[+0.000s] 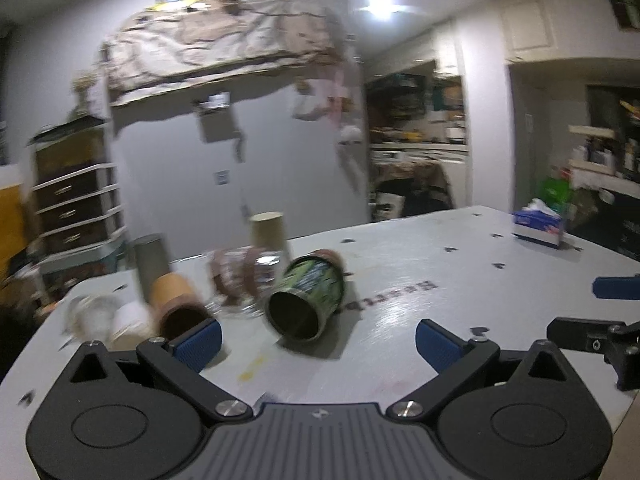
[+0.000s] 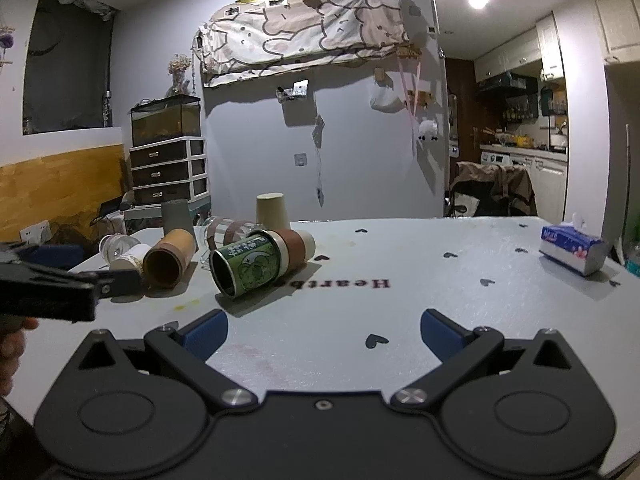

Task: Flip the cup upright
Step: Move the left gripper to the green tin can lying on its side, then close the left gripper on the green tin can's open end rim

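Note:
A green printed cup (image 1: 308,298) (image 2: 250,263) lies on its side on the white table (image 1: 420,292) (image 2: 400,292), its dark mouth facing me. A brown cup (image 1: 176,300) (image 2: 170,258) lies on its side to its left. My left gripper (image 1: 318,340) is open and empty, just in front of the green cup; the view is blurred. My right gripper (image 2: 324,332) is open and empty, a little back from the cups. The left gripper also shows at the left edge of the right wrist view (image 2: 60,284).
More cups crowd behind: a beige one upside down (image 2: 272,210), a grey one upside down (image 2: 178,216), a clear glass with brown bands on its side (image 2: 228,234), and a clear one at far left (image 2: 118,248). A tissue box (image 2: 572,250) sits at the right.

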Demonstrator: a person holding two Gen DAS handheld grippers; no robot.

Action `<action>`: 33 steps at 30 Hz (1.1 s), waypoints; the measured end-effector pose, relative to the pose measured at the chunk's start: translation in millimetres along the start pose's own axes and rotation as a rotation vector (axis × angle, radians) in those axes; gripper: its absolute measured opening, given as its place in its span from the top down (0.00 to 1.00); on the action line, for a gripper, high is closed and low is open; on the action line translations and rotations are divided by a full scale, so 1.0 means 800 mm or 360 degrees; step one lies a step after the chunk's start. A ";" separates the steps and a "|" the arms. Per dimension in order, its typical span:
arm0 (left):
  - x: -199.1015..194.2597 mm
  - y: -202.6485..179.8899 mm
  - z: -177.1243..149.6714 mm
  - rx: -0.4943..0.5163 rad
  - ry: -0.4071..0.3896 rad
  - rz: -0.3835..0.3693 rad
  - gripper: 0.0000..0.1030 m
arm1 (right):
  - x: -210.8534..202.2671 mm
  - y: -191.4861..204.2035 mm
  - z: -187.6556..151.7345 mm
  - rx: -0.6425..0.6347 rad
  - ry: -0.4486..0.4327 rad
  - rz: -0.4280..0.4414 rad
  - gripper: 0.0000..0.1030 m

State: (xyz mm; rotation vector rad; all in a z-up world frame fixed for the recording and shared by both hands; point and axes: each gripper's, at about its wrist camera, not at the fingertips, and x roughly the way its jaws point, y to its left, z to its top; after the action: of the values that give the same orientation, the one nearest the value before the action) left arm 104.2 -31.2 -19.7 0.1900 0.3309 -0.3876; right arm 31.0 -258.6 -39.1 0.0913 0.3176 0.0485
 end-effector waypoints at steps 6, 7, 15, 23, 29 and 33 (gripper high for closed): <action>0.073 0.004 0.024 0.0121 0.0032 -0.0160 0.05 | 0.015 -0.018 -0.003 0.0034 0.0012 0.0011 0.00; 0.084 0.005 0.027 0.0139 0.0044 -0.0169 0.05 | 0.017 -0.021 -0.004 0.0038 0.0011 0.0016 0.00; 0.180 0.027 0.026 0.0191 0.0152 -0.0110 0.04 | 0.033 -0.038 -0.010 0.0103 0.0009 0.0074 0.00; 0.225 0.050 0.008 0.0122 0.0300 -0.0132 0.06 | 0.049 -0.047 -0.018 0.0129 0.0048 0.0062 0.00; 0.227 0.047 0.002 0.0132 0.0323 -0.0114 0.26 | 0.055 -0.048 -0.020 0.0141 0.0072 0.0051 0.00; 0.210 0.039 -0.003 0.0187 0.0349 -0.0059 0.26 | 0.052 -0.046 -0.019 0.0137 0.0071 0.0033 0.00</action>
State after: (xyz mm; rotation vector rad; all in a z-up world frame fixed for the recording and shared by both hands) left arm 262.4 -59.1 -76.7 0.3430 0.5287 -0.4241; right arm 67.3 -291.8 -69.7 0.1792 0.3633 0.0574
